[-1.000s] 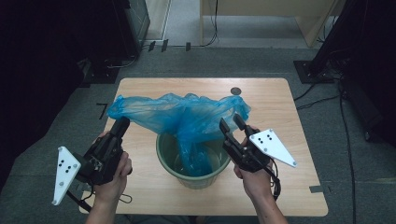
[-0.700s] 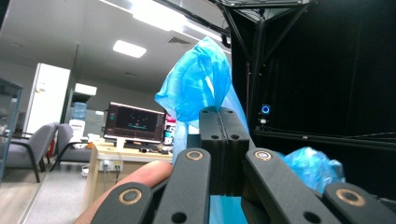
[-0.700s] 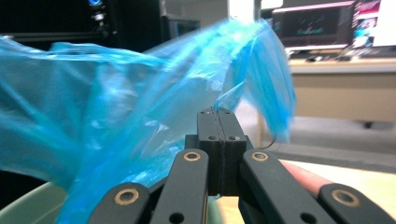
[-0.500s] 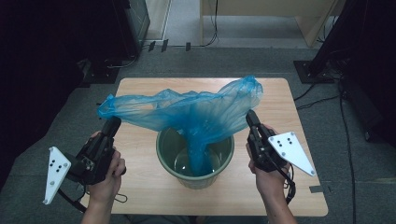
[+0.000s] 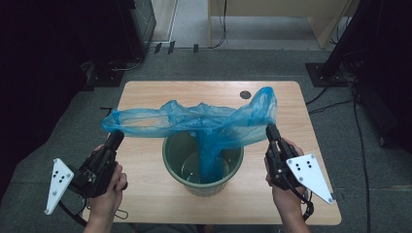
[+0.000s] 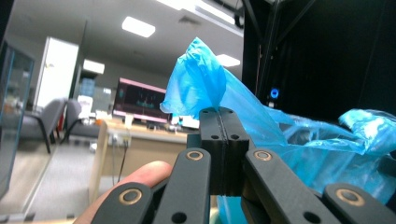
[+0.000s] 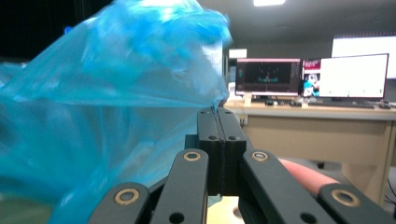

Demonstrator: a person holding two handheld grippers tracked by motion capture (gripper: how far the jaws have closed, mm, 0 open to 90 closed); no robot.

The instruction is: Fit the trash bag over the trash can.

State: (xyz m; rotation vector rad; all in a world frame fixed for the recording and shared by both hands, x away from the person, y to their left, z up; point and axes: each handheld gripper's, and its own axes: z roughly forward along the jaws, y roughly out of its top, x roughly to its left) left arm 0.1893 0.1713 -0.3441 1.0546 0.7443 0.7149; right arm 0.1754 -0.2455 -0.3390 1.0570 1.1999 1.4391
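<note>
At center frame, the left tool (image 5: 116, 137) and right tool (image 5: 270, 131) are each pinching a blue bag (image 5: 204, 121) edge, stretching it over a green bin (image 5: 174, 165).

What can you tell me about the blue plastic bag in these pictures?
The blue plastic bag is thin, translucent and crinkled. Its mouth is stretched wide above the green bin, while its lower part hangs down inside. The left gripper and the right gripper each pinch one edge with shut jaws.
</note>
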